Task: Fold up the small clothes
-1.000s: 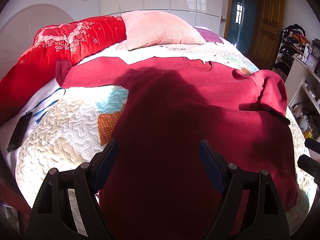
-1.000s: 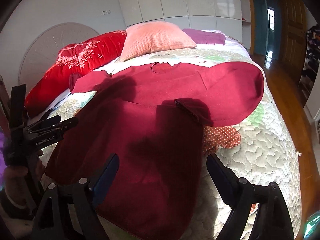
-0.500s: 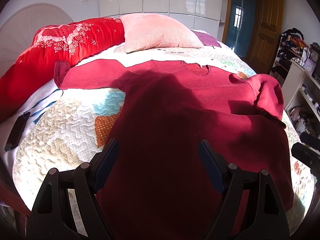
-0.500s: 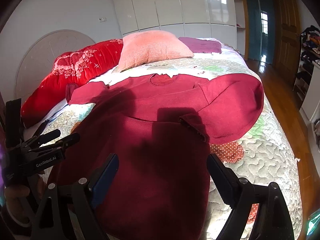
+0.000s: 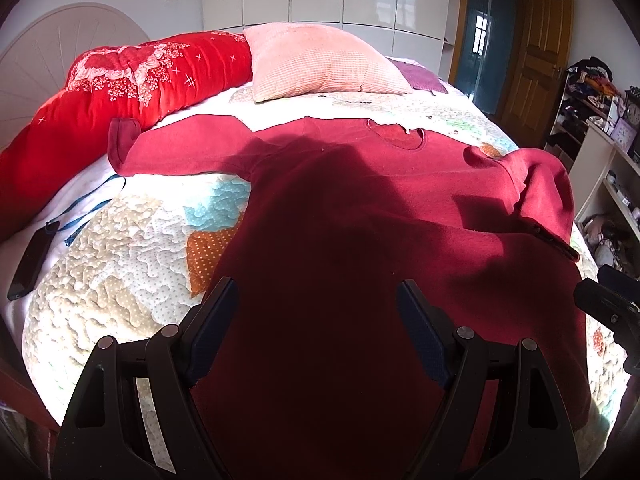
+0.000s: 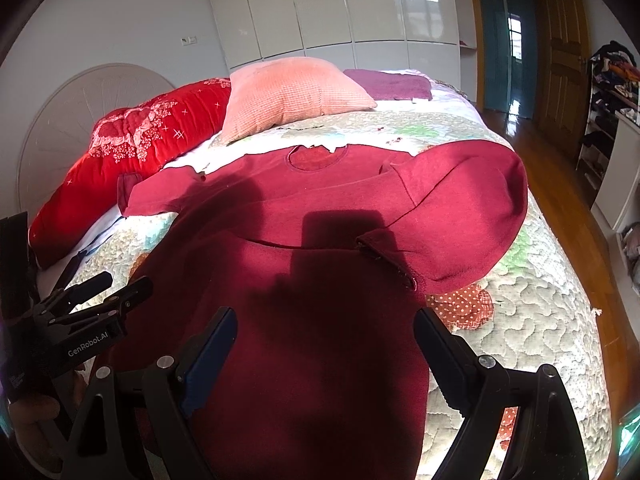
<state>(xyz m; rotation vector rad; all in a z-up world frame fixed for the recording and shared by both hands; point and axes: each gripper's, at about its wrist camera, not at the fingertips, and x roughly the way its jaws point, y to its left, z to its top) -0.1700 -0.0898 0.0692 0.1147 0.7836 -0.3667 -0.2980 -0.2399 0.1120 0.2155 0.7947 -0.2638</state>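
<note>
1. I held the left gripper [image 5: 312, 312] over the near edge of the bed [image 5: 120, 264], jaws spread wide, nothing between them.
2. The right gripper [image 6: 324, 344] hung likewise released and empty, above the sweater's hem.
3. The dark red sweater [image 5: 360, 240] lay flat on the quilt, hem at the near edge, neckline toward the far edge.
4. Its right-hand sleeve [image 6: 460, 216] was folded inward over the body; the other sleeve [image 5: 176, 148] stretched out toward the bed's left side.
5. Beyond the collar, a pink pillow [image 5: 324, 64] and red quilted bolster [image 5: 120, 92] lay at the far edge.
6. A dark phone [image 5: 30, 260] rested at the left edge.
</note>
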